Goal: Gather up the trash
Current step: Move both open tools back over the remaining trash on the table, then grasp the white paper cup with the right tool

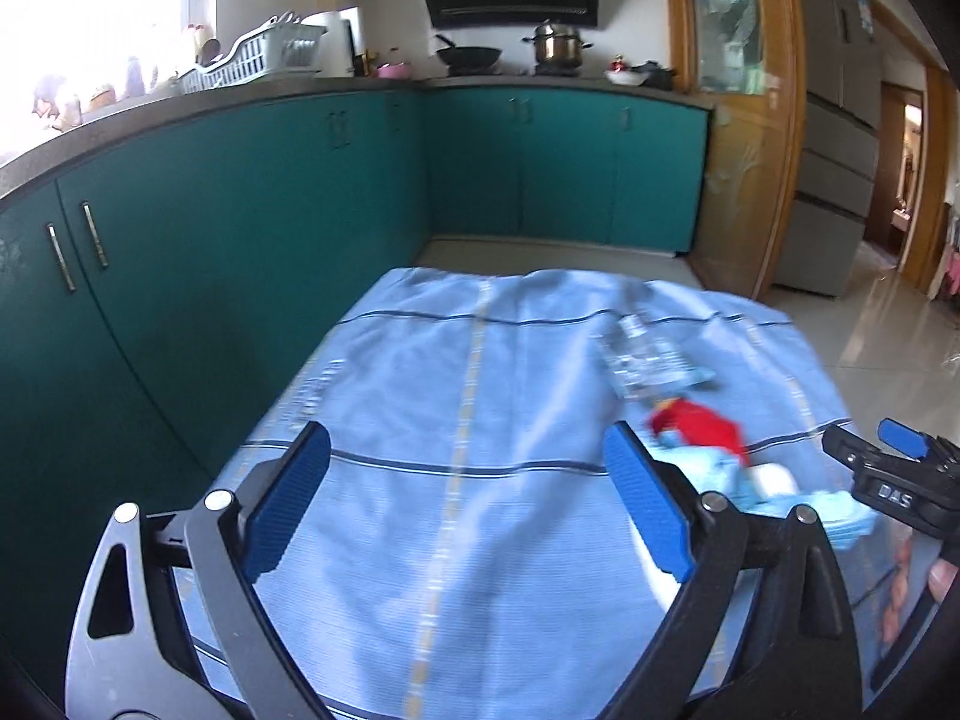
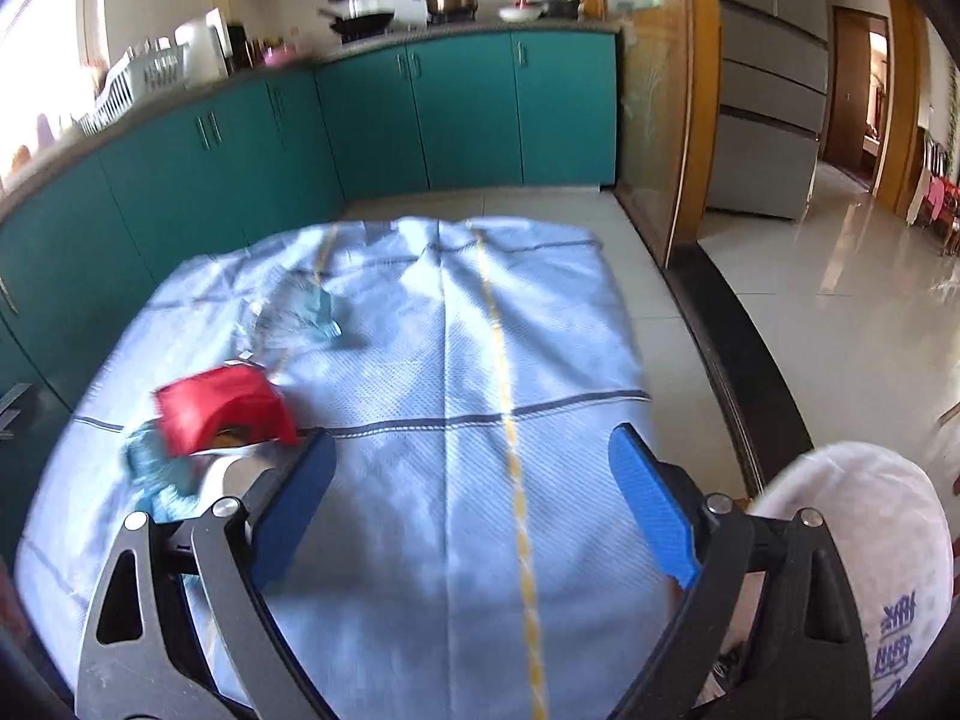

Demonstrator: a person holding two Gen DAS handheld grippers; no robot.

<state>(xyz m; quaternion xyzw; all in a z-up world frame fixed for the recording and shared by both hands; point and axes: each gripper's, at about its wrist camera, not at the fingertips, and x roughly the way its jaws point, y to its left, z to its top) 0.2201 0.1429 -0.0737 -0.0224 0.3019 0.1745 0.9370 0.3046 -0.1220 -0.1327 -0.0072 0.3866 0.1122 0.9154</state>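
A table under a light blue cloth [image 1: 456, 396] holds the trash. A red wrapper [image 1: 702, 426] lies on crumpled blue paper [image 1: 720, 474] to the right of my left gripper [image 1: 468, 456], which is open and empty. A clear crumpled plastic wrapper [image 1: 648, 360] lies farther back. In the right wrist view the red wrapper [image 2: 222, 408] and blue paper [image 2: 156, 474] sit just left of my right gripper [image 2: 474, 462], open and empty. The clear wrapper [image 2: 294, 312] lies beyond. The right gripper's tip [image 1: 894, 462] shows at the left view's right edge.
A white plastic bag [image 2: 864, 552] with blue print sits at the table's right front. Teal kitchen cabinets [image 1: 240, 192] run along the left and back. A glass door with wood frame [image 2: 654, 90] and a grey fridge [image 2: 768, 78] stand to the right. Tiled floor [image 2: 840, 324] lies beyond.
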